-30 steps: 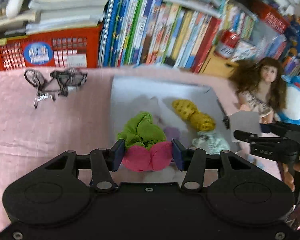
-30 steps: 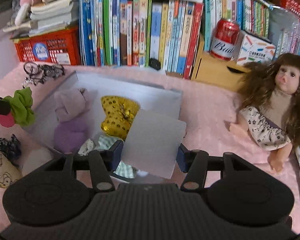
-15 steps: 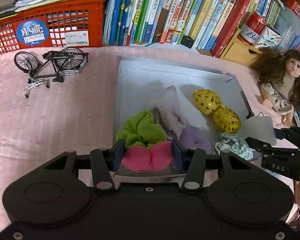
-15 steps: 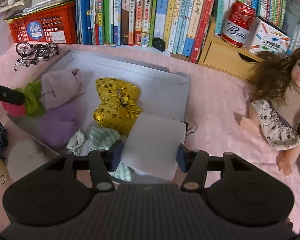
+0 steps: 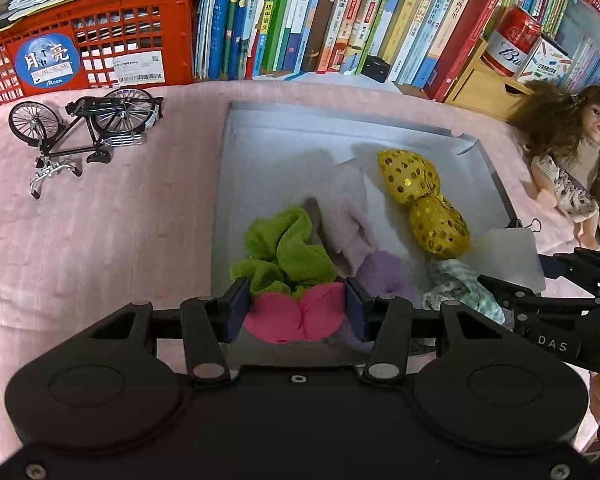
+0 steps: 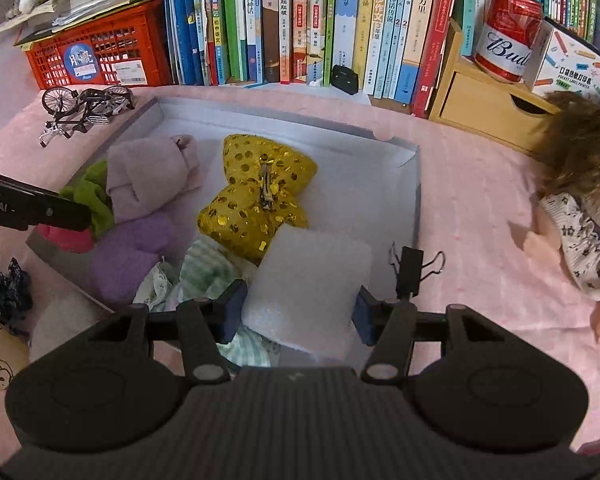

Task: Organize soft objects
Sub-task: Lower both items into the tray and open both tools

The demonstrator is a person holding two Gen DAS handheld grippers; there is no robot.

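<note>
The left gripper [image 5: 295,309] pinched a pink and green cloth bundle [image 5: 286,276] between its fingers, over the near left corner of the grey tray [image 5: 236,168]. The bundle bulged between the pads, so it looked light, squashy and best held at its pink middle; its long axis ran from the pink near end to the green far end. The right gripper [image 6: 298,307] clasped a white foam sheet [image 6: 312,276] by its near edge, over the tray's near right corner, beside a gold sequinned bow [image 6: 256,200].
</note>
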